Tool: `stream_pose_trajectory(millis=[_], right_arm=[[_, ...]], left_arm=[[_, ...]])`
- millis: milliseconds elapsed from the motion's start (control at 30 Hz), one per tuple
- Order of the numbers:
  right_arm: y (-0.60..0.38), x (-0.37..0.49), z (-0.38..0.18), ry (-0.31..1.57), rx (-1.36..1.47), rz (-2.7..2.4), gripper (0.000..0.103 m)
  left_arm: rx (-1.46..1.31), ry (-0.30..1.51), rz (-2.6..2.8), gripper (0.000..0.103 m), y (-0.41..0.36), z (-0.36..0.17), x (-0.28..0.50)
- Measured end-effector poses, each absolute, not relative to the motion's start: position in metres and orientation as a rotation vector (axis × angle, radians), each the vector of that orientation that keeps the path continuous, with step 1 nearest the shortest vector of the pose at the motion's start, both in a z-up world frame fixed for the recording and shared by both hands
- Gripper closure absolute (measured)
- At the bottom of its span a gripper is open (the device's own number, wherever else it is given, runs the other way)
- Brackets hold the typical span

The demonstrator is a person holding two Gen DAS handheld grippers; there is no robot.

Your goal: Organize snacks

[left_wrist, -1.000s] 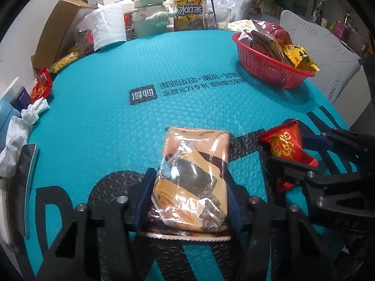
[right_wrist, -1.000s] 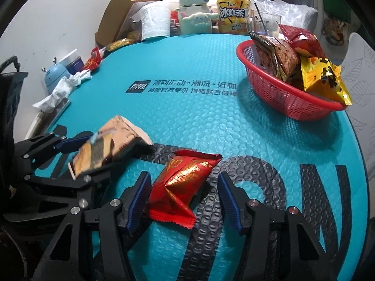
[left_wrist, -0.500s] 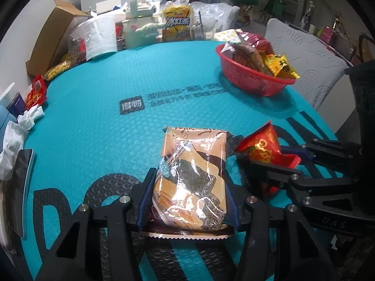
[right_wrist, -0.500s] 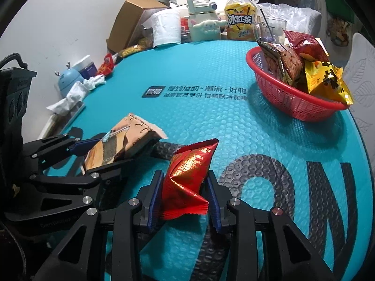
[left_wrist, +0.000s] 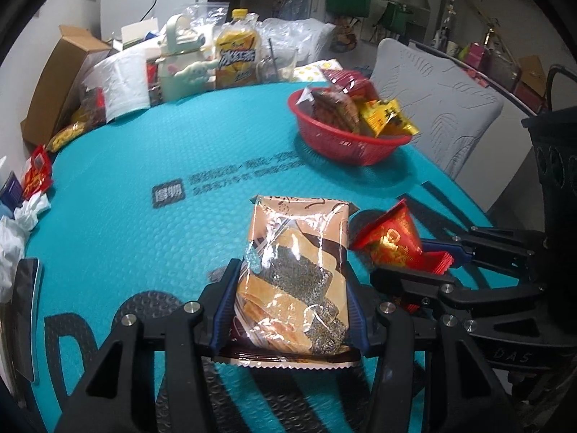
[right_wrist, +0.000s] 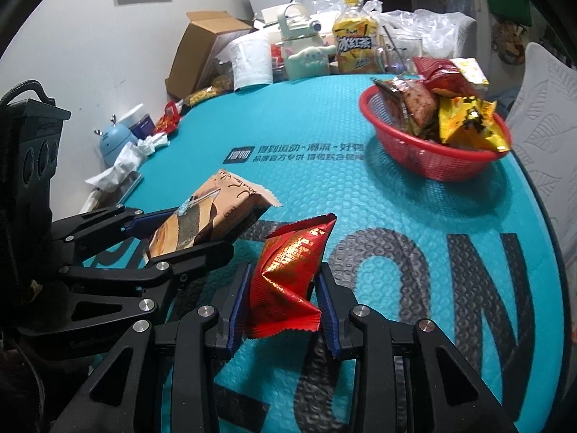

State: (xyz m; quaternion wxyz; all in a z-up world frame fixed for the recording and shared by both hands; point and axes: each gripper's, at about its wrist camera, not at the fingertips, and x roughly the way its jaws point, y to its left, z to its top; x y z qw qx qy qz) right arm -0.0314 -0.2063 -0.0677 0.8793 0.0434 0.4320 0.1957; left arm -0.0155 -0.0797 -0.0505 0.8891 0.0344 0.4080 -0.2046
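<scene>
A: What does the left gripper [left_wrist: 290, 310] have?

B: It is clenched on a tan, clear-windowed cracker packet [left_wrist: 297, 274], blue pads pressing both long sides. The packet is lifted clear of the teal desk [left_wrist: 144, 144] and points toward the far side.

A: And the right gripper [right_wrist: 283, 303]?

B: Clamped on a crumpled red foil snack packet [right_wrist: 290, 274], upright between its pads, also off the desk. The two grippers sit side by side, near each other, packets not touching.

A: Where is the basket?

B: The red basket [right_wrist: 425, 158] stands on the far right part of the desk, well apart from both grippers, with several snack bags in it, a yellow bag [right_wrist: 468, 122] leaning over its rim. Behind it are an iced tea bottle [right_wrist: 355, 48] and a cardboard box [right_wrist: 202, 50].
</scene>
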Motion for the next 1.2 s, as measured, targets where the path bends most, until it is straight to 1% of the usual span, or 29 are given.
stream_pose_trajectory(millis=[33, 100, 133, 200, 333, 500, 567, 600, 633, 667, 700, 833, 1000, 1100, 1200], right_arm=[[-0.208, -0.033, -0.066, 0.896, 0.093, 0.402, 0.071], [-0.214, -0.034, -0.062, 0.89, 0.108, 0.393, 0.071], [-0.216, -0.035, -0.061, 0.888, 0.118, 0.386, 0.074], [-0.221, -0.036, -0.056, 0.874, 0.12, 0.376, 0.077], [-0.228, -0.037, -0.054, 0.864, 0.112, 0.344, 0.078], [-0.232, -0.034, -0.065, 0.908, 0.131, 0.339, 0.076], [-0.23, -0.032, -0.069, 0.924, 0.132, 0.33, 0.068], [-0.23, -0.032, -0.07, 0.919, 0.125, 0.324, 0.055], [-0.228, -0.032, -0.069, 0.914, 0.113, 0.318, 0.04], [-0.226, -0.032, -0.069, 0.913, 0.095, 0.312, 0.035], [-0.225, -0.033, -0.07, 0.911, 0.075, 0.304, 0.034], [-0.222, -0.034, -0.076, 0.926, 0.014, 0.257, 0.034], [-0.229, -0.037, -0.088, 0.984, 0.054, 0.235, 0.034], [-0.232, -0.041, -0.091, 0.977, 0.07, 0.216, 0.03], [-0.233, -0.042, -0.096, 0.994, 0.087, 0.216, 0.03]], left_arm=[[0.072, 0.842, -0.431, 0.052, -0.082, -0.048, -0.015], [0.064, 0.832, -0.447, 0.052, -0.086, -0.044, -0.015], [0.06, 0.828, -0.456, 0.052, -0.088, -0.042, -0.014], [0.059, 0.818, -0.469, 0.052, -0.092, -0.04, -0.012], [0.048, 0.821, -0.477, 0.052, -0.094, -0.04, -0.008], [0.038, 0.844, -0.473, 0.052, -0.09, -0.047, -0.007], [0.031, 0.859, -0.466, 0.052, -0.087, -0.051, -0.007], [0.028, 0.863, -0.463, 0.052, -0.086, -0.052, -0.007], [0.023, 0.867, -0.461, 0.052, -0.085, -0.053, -0.007], [0.018, 0.872, -0.458, 0.052, -0.083, -0.055, -0.007], [0.016, 0.874, -0.455, 0.052, -0.082, -0.056, -0.007], [0.017, 0.883, -0.441, 0.052, -0.08, -0.06, -0.008], [0.009, 0.9, -0.442, 0.052, -0.079, -0.064, -0.009], [0.008, 0.91, -0.446, 0.052, -0.079, -0.068, -0.011], [0.008, 0.921, -0.448, 0.052, -0.079, -0.071, -0.012]])
